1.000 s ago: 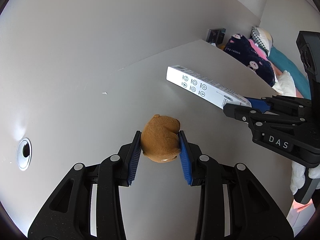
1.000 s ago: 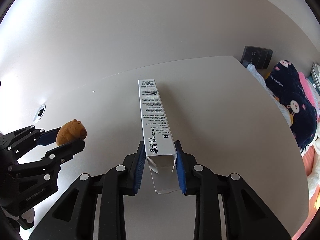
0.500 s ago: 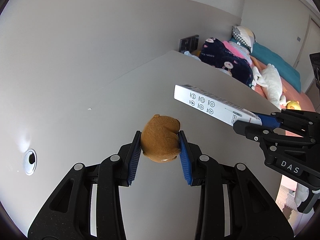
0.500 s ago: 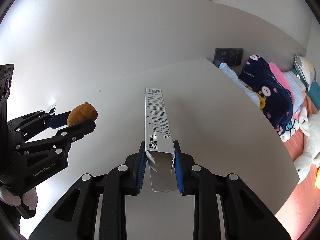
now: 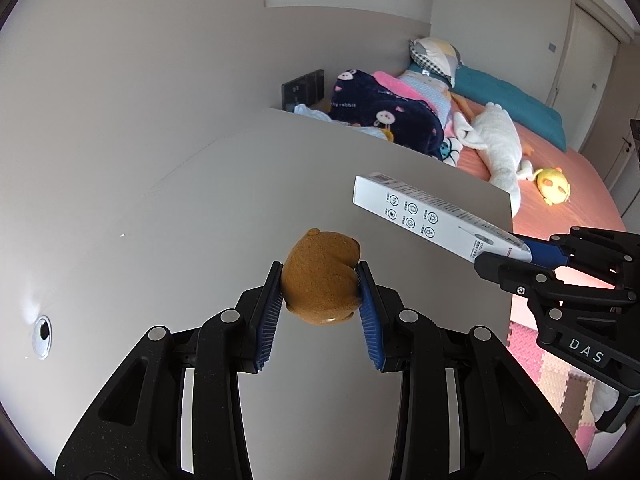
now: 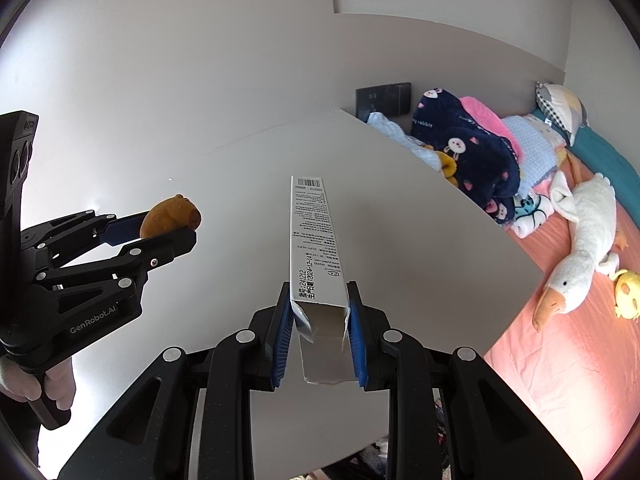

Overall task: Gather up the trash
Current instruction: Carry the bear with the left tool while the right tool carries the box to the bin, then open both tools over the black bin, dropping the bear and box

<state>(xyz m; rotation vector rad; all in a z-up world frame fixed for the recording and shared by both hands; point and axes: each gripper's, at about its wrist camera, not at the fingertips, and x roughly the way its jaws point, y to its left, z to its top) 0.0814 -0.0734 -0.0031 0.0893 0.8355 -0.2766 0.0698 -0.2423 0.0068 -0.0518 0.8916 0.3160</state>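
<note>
My left gripper (image 5: 320, 280) is shut on a small brown bear-shaped lump (image 5: 320, 280), held in the air above the grey table (image 5: 224, 208). The same bear-shaped lump (image 6: 170, 216) shows at the left of the right wrist view, clamped in the left gripper (image 6: 160, 228). My right gripper (image 6: 320, 312) is shut on the open end of a long white carton (image 6: 314, 240) printed with a barcode and text. In the left wrist view that carton (image 5: 432, 216) sticks out up and to the left from the right gripper (image 5: 516, 252). Both things hang clear of the tabletop.
The table's right edge (image 6: 496, 232) drops off to a bed with a pink sheet (image 6: 560, 360), a dark blue blanket (image 6: 464, 148), a white goose plush (image 6: 576, 256) and a yellow toy (image 5: 554, 186). A cable hole (image 5: 42, 332) sits at the table's left. Foam floor mats (image 5: 556, 376) lie below.
Both grippers have swung to the right and risen slightly with their loads; the bed and the table's right edge have come into view, and the cable hole has slid left. Both grips are unchanged.
</note>
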